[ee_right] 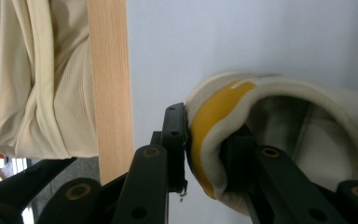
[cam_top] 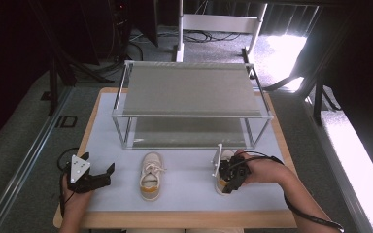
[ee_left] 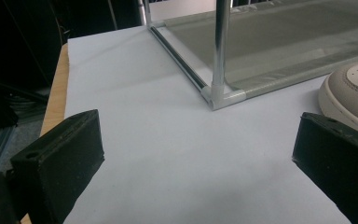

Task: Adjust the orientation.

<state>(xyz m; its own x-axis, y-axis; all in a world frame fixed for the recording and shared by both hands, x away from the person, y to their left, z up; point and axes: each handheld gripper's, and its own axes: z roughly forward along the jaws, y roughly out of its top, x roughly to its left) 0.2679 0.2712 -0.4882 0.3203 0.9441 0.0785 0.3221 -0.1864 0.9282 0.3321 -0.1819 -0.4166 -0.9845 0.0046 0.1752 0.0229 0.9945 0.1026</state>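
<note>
Here the right gripper [ee_right: 204, 154] is pinching the heel collar of the right-hand shoe [cam_top: 222, 177], at five o'clock on the table [cam_top: 189, 204], seemingly for carrying it; the left gripper [cam_top: 108, 175] is waiting open-jawed at eight o'clock.

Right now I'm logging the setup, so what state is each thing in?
Left hand-held gripper: open, holding nothing.
Right hand-held gripper: shut on the right shoe's heel collar.
Right shoe: gripped at the heel.
Left shoe: upright on the table, laced, untouched.
Rack: standing, both shelves bare.
</note>
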